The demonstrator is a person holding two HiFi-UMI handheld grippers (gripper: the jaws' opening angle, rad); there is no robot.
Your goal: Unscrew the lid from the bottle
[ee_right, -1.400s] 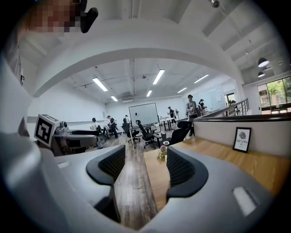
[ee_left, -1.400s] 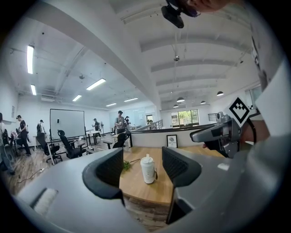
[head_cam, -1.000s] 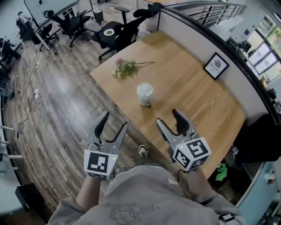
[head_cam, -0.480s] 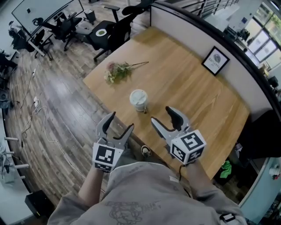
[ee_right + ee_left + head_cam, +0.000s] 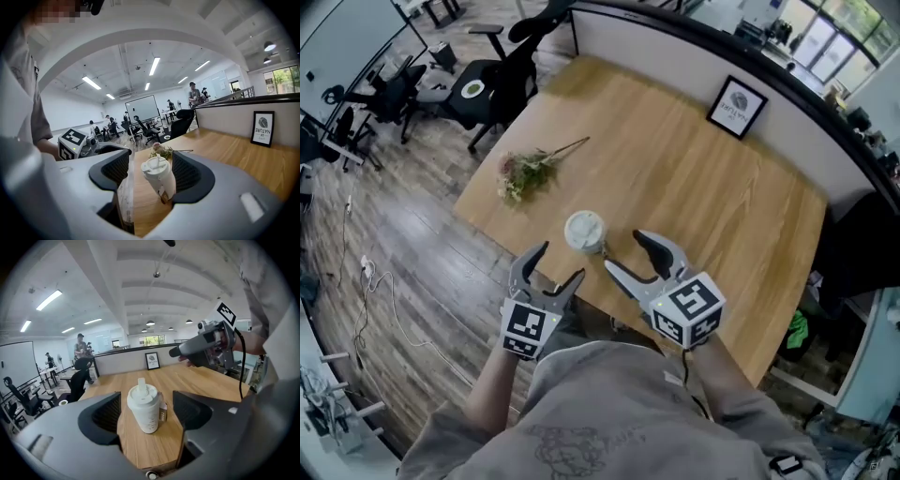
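The left arm [image 5: 492, 398] and right arm [image 5: 712, 384] reach forward, side by side, tongs tilted slightly down. The left tongs [image 5: 557, 263] have just been opening and stand apart, empty. The right tongs [image 5: 626, 250] stand apart too, gripping nothing.

left tool [image 5: 558, 262], right tool [image 5: 626, 250]: grey, black-lined | cubes [image 5: 687, 309]: black-white square markers | shirt [image 5: 609, 412]: grey
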